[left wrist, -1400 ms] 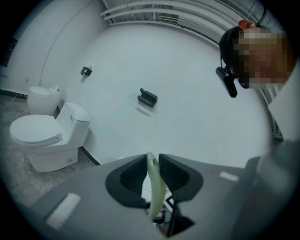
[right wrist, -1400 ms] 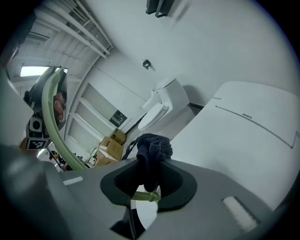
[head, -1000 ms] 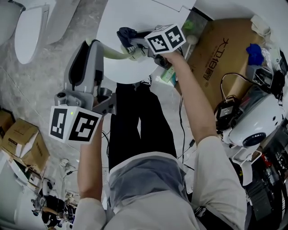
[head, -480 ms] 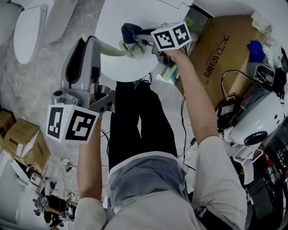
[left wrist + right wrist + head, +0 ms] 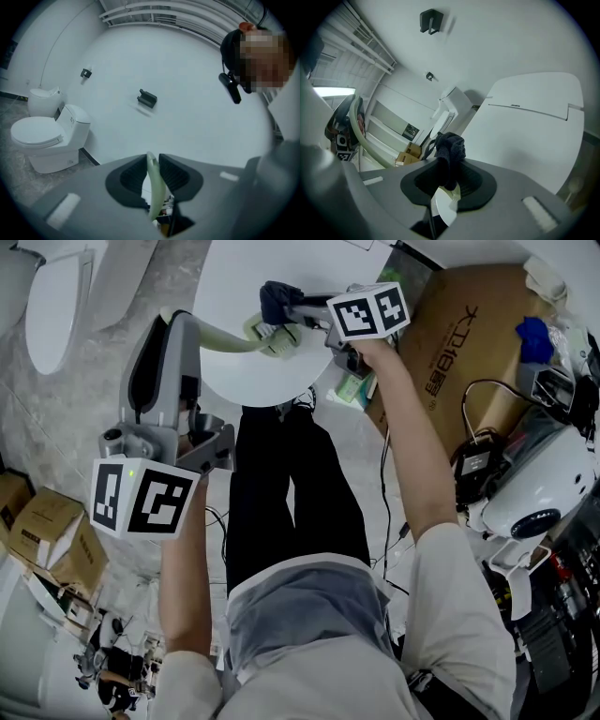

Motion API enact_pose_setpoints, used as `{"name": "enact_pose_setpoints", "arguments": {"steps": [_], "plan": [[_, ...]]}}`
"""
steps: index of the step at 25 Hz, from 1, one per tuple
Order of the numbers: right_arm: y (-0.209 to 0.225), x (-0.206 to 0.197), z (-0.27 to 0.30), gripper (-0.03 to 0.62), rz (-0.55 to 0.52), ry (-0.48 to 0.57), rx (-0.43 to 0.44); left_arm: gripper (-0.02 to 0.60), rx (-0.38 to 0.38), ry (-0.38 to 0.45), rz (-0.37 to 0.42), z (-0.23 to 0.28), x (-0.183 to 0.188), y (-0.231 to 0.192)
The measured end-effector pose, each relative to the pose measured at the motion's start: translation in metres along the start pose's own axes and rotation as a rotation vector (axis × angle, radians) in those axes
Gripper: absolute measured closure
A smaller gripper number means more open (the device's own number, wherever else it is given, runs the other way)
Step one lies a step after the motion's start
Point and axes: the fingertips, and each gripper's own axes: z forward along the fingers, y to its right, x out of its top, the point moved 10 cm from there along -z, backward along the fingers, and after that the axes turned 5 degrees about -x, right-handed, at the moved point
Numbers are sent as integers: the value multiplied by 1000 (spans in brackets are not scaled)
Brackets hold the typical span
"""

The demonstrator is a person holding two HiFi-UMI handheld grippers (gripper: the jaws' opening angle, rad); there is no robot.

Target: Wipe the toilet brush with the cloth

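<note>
My left gripper [image 5: 173, 329] is shut on the pale green handle of the toilet brush [image 5: 220, 338], which runs right to its brush head [image 5: 272, 337] over the white toilet lid [image 5: 234, 287]. In the left gripper view the handle [image 5: 154, 187] stands pinched between the black pads of my left gripper [image 5: 153, 174]. My right gripper [image 5: 291, 313] is shut on a dark blue cloth [image 5: 275, 298] held against the brush head. In the right gripper view the cloth [image 5: 449, 152] bunches up between the pads of my right gripper [image 5: 447, 180], with the white brush head [image 5: 445, 206] below it.
A second white toilet [image 5: 52, 301] stands at the far left. A large cardboard box [image 5: 459, 343] sits to the right, with a white machine [image 5: 539, 493] and cables beside it. Small cartons [image 5: 47, 531] lie at the lower left. My legs [image 5: 291, 493] are below the lid.
Both grippers have drifted up and slightly right over the lid, carrying brush and cloth together. The cloth stays pressed to the brush head.
</note>
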Motion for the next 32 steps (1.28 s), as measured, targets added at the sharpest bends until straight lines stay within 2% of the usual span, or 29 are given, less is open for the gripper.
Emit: {"name": "enact_pose_setpoints", "arguments": {"steps": [19, 32], "plan": [[19, -20, -26, 520, 105, 79, -3, 581, -25, 4, -6, 1, -2, -1], [9, 3, -9, 520, 61, 60, -12, 581, -46, 11, -27, 2, -3, 0]]}}
